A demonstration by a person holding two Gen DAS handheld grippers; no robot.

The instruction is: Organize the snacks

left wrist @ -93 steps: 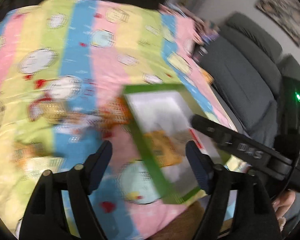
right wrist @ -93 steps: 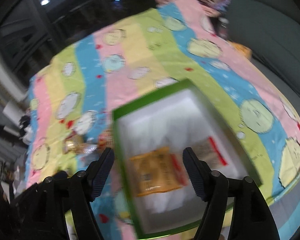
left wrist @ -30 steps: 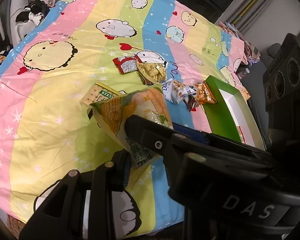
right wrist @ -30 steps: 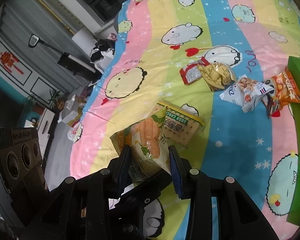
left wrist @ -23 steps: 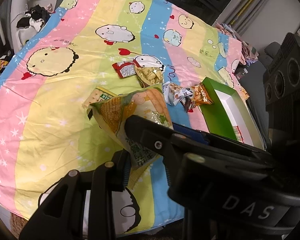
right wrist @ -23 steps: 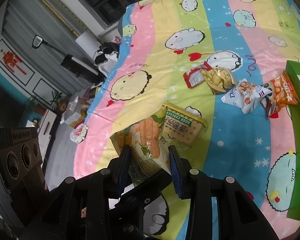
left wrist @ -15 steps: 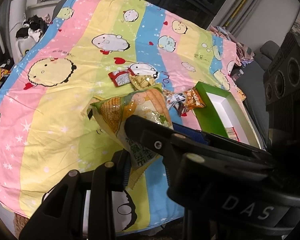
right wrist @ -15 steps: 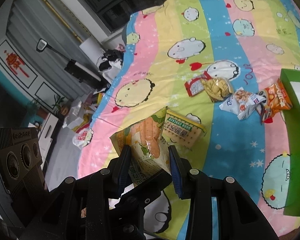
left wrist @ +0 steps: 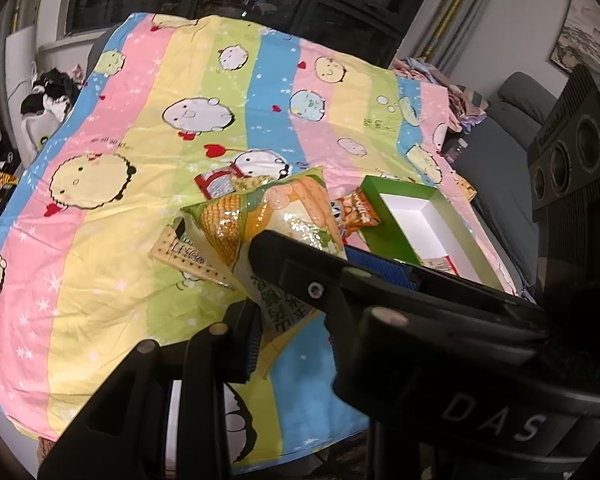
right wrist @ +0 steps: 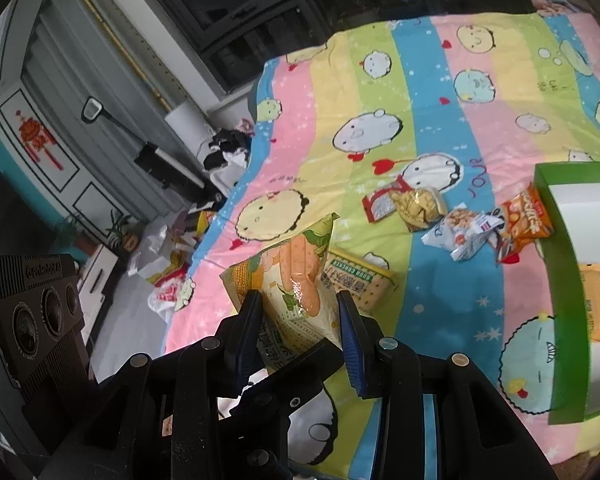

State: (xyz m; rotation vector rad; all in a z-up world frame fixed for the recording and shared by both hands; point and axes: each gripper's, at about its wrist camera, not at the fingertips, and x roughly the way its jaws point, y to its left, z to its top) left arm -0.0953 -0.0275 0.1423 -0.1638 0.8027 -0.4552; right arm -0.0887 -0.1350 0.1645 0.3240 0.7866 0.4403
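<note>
Both my grippers have lifted the corn bag (right wrist: pixel 296 280) off the blanket (right wrist: pixel 432 128). My right gripper (right wrist: pixel 300 320) and left gripper (left wrist: pixel 296 304) each clamp its near end; the cracker pack (right wrist: pixel 356 280) lies below, the green box (right wrist: pixel 556 264) far right.

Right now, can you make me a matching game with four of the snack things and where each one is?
Things:
1. corn bag
2. cracker pack
3. orange bag
4. green box

Places:
A. lying on the blanket, just behind the held bag
B. on the blanket at the right, with snacks already inside
C. held up off the blanket, with the right gripper and the left gripper both clamped on it
D. lying against the box's left wall

Pairs: 1-C, 2-A, 3-D, 4-B
</note>
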